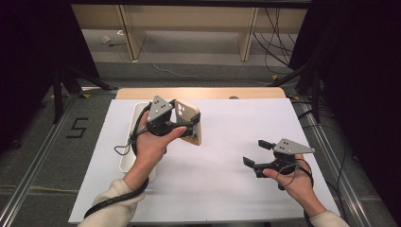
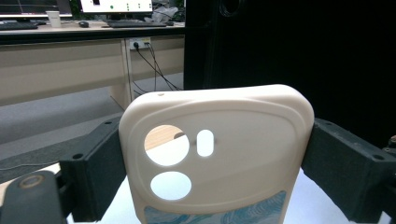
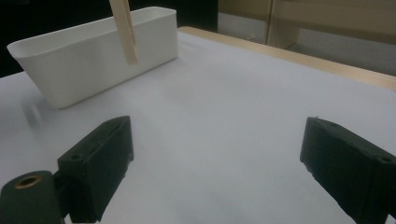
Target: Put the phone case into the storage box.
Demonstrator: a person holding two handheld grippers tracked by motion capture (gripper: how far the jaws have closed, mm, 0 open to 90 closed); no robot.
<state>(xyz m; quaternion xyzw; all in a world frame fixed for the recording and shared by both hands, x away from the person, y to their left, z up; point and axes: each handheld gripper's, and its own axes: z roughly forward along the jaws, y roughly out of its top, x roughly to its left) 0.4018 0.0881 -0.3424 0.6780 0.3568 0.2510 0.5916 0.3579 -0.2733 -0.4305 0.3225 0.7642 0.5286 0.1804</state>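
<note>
A cream phone case (image 1: 193, 121) with round camera cut-outs is held upright above the table's left half, and my left gripper (image 1: 182, 124) is shut on it. In the left gripper view the phone case (image 2: 243, 135) stands between the two black jaws, which press on its two side edges; a blue pattern shows along its lower edge. My right gripper (image 1: 257, 152) hovers low over the right half of the white table sheet, open, with nothing between its jaws. The right gripper (image 3: 215, 172) looks across bare sheet toward the case's thin edge (image 3: 124, 31).
A long white bin (image 1: 128, 150) lies along the left side of the sheet, partly under my left hand; it appears as the bin (image 3: 93, 56) in the right gripper view. The white sheet (image 1: 213, 189) covers a wooden table. Dark stands and cables surround it.
</note>
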